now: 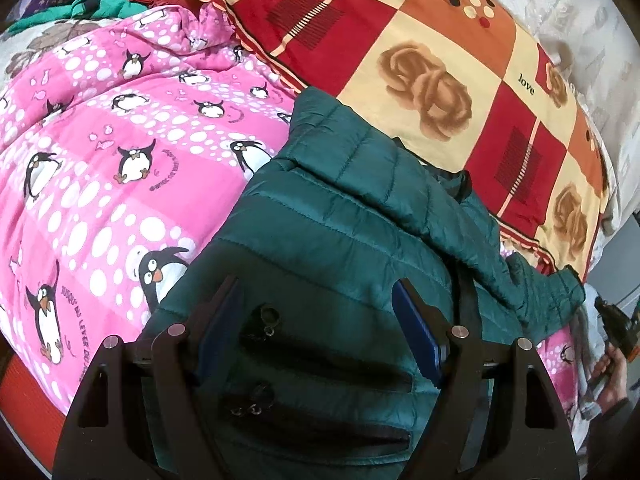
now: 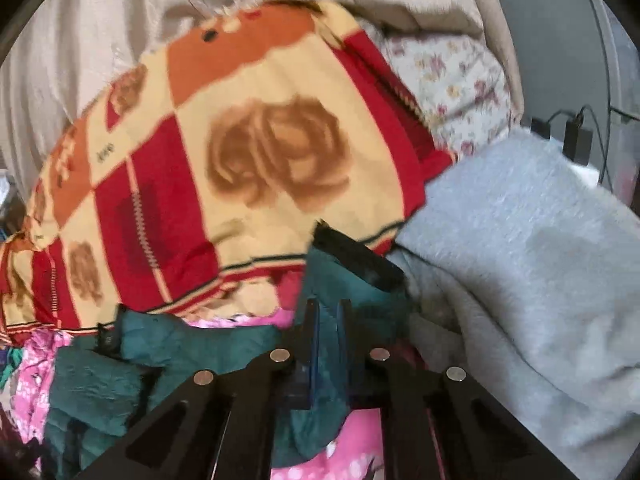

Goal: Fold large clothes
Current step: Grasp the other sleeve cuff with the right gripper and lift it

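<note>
Left gripper (image 1: 318, 300) spread wide over jacket (image 1: 340, 232), nothing between pads, blue pads (image 1: 418, 332) clear of fabric on both sides. Right gripper (image 2: 328, 320) pressed together, pinching jacket sleeve (image 2: 340, 280) near its dark cuff (image 2: 356, 256); cloth bunched betw. pads, view a bit blurred. Also seen from left cam at far right edge, w/ a hand (image 1: 610, 376) on its grip.

Jacket: teal, quilted, puffy, lying on pink penguin quilt (image 1: 120, 168). Body spread under left gripper, two dark zip pockets (image 1: 320, 360) just below pads. Sleeve trails off jacket's right side toward right gripper, lifted off quilt there. In right cam, more teal folds (image 2: 132, 360) left of pinched part, rumpled.

Rel. to jacket:
- pink quilt under it & out to its left, white dots + penguins.
- red/cream checked blanket (image 1: 440, 80) just beyond it, rose prints & word "love"; jacket's far edge touching or overlapping blanket edge, can't tell which.
- grey fluffy blanket (image 2: 520, 260) beside cuff end, to the right in right cam.
- floral pillow (image 2: 452, 76) beyond grey blanket, well apart from jacket.
- beige cover (image 2: 120, 40) behind checked blanket.
- green & purple clothes (image 1: 80, 0) far back left, well apart.
- dark plugs w/ cables (image 2: 576, 140) past grey blanket, far right.
</note>
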`<state>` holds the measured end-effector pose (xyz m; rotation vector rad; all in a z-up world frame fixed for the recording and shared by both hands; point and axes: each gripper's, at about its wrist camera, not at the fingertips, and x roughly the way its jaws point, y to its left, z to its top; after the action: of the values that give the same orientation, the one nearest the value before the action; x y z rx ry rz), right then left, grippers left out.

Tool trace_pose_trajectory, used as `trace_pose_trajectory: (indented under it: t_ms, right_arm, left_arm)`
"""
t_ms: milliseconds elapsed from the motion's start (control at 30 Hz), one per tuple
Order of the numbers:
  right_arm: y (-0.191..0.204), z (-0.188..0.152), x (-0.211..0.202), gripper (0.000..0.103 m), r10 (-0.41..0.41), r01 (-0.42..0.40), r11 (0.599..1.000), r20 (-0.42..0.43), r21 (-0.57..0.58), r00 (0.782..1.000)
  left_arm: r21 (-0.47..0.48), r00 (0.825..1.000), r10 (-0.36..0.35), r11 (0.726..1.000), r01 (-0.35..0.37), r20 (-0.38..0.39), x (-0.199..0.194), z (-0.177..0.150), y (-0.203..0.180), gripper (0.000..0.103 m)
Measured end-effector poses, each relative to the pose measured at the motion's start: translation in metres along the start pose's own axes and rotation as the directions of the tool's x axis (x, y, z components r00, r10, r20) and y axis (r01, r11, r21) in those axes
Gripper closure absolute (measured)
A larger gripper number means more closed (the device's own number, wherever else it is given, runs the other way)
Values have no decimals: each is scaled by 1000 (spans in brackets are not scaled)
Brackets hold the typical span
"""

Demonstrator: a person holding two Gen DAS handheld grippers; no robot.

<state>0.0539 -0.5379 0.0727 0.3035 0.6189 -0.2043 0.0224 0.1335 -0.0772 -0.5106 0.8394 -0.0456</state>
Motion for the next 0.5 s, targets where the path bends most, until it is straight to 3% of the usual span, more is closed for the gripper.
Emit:
trace_pose_trajectory:
  t_ms: [67, 133, 200, 267, 300, 333, 500]
  right_arm:
    - [4, -1, -12, 95, 14, -14, 1000, -20, -11, 1000]
    - [5, -5, -15, 95, -22, 20, 1000, -68, -23, 997]
    - [3, -11, -18, 93, -62, 60, 997, -62, -46, 996]
    - [-5, -17, -13, 75, -79, 77, 996, -67, -34, 995]
    - [-8, -18, -10, 58, -86, 84, 996, -64, -31, 994]
    - [-12, -20, -6, 52, -96, 95, 995, -46, -32, 994]
    - [-29, -14, 34, 52, -63, 61, 998, -61, -28, 996]
  left_arm:
    - [0, 1000, -4, 1000, 4, 2, -2, -1, 0, 26]
    - [3, 1000, -9, 1000, 9, 4, -5, -2, 1, 26]
    - [-3, 1000, -18, 1000, 18, 2, -5, -1, 2, 26]
    - [-15, 1000, -18, 1000, 18, -7, -3, -1, 5, 26]
    - [-17, 1000, -15, 1000, 15, -10, -2, -1, 5, 26]
    - [-17, 1000, -12, 1000, 12, -12, -1, -1, 4, 26]
    - [-10, 1000, 13, 1000, -13, -21, 5, 0, 0, 26]
